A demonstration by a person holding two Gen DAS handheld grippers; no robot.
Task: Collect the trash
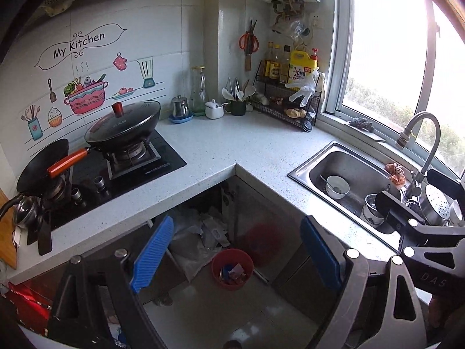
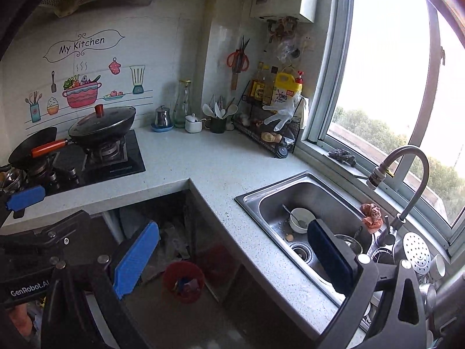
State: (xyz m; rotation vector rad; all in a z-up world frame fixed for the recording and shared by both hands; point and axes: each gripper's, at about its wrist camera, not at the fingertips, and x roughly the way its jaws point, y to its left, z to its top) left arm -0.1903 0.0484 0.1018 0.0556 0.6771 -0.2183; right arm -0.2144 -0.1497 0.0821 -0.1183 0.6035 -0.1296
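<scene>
Far left of the frame: black wok (image 1: 123,126) with a red-knobbed lid on the stove, speckled table (image 1: 232,145) wrapping round to the sink (image 1: 343,171) at right. Lower centre, down on the floor in the table's nook: red trash bin (image 1: 232,269) with scraps inside, crumpled plastic bags (image 1: 197,235) just behind. Left gripper (image 1: 235,257) wide open, holding nothing; right gripper (image 2: 232,261) likewise spread and empty.
</scene>
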